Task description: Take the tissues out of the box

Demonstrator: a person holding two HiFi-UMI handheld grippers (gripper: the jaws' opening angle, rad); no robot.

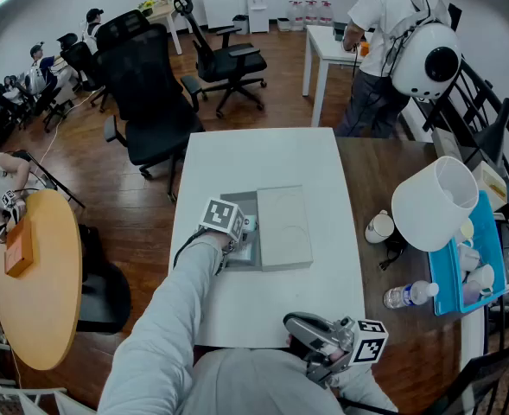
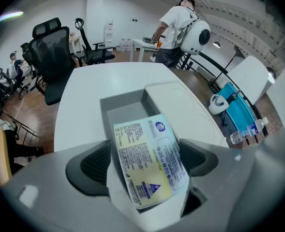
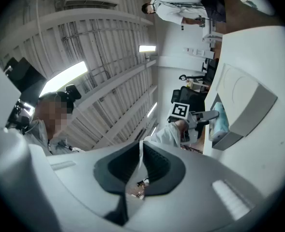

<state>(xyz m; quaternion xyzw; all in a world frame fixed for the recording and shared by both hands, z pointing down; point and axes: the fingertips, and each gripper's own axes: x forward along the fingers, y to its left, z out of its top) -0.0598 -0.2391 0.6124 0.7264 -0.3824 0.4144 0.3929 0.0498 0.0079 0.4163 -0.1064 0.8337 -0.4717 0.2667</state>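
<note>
A grey box lies open in the middle of the white table, its flat lid shifted to the right. My left gripper reaches over the box's near end. In the left gripper view a tissue pack with a printed label sits tilted between the wide-set pads, which touch both of its sides, above the box. The right gripper view shows the same pale blue pack raised at the box's end. My right gripper hangs close to my body at the table's front edge, with its jaws shut and empty.
On the brown desk to the right stand a big white shade, a mug, a water bottle and a blue tray. Black office chairs stand beyond the table. A person with a white backpack is at the back right.
</note>
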